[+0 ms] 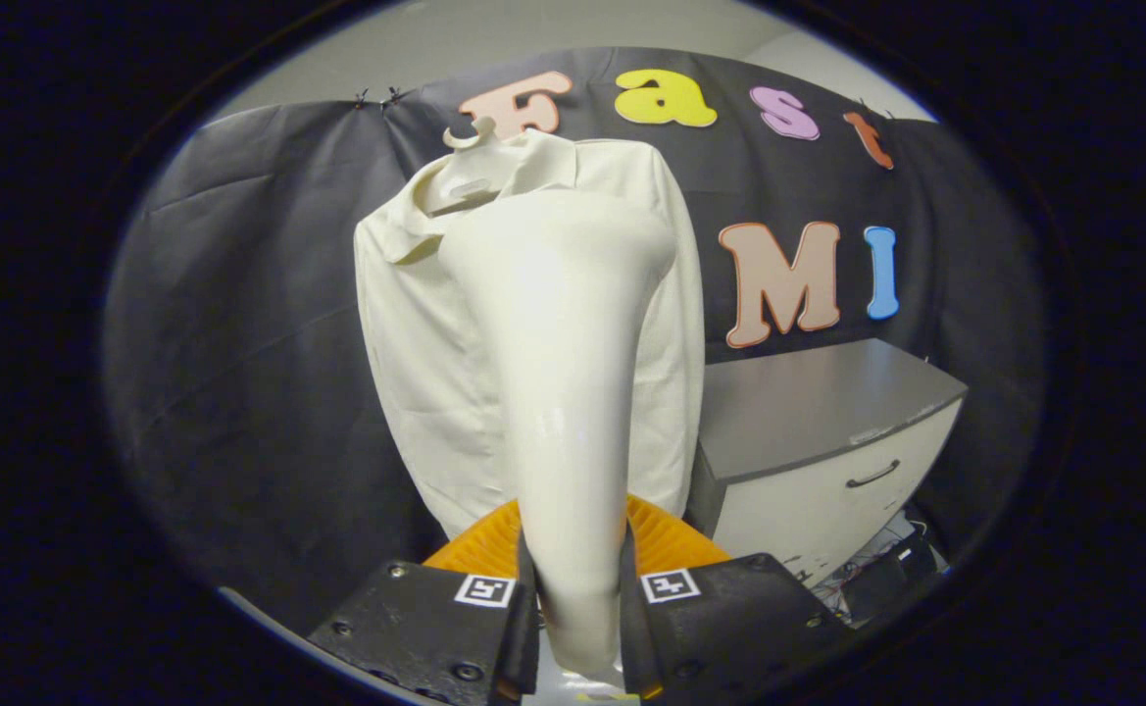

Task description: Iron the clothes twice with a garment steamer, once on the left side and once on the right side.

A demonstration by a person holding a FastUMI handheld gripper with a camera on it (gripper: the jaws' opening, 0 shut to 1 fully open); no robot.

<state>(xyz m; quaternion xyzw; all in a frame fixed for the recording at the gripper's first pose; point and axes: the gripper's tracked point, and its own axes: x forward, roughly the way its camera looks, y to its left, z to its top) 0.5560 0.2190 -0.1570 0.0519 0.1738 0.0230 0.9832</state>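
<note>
**Steamer clamped in the tool, shirt hanging right behind it**

So the tool (577, 608) has both fingers (435, 628) pressed in on the handle of the garment steamer (563, 392) — closed down snug on it, one finger per side. The very bottom of the handle drops out of sight between the fingers, so I can't see how it ends down there.

The steamer's long axis runs straight up and away from the fingers, narrow at the grip and flaring into a wide head at the top. I'm looking at its smooth cream back; the face of the head is turned away toward the shirt, so it's hidden. Can't tell if the head is touching the fabric or just close to it.

The shirt (416, 343) is cream too, hanging on a white hanger (470, 147) against the black cloth wall, collar up top. The steamer covers the middle of it — both sides peek out past the head, more on the left.

Something ribbed and orange (666, 539) sits just beyond the fingers, mostly blocked. Off to the right there's a grey cabinet (818, 441) with a drawer handle, and some tangled wires (871, 559) low beside it, hard to make out.
</note>
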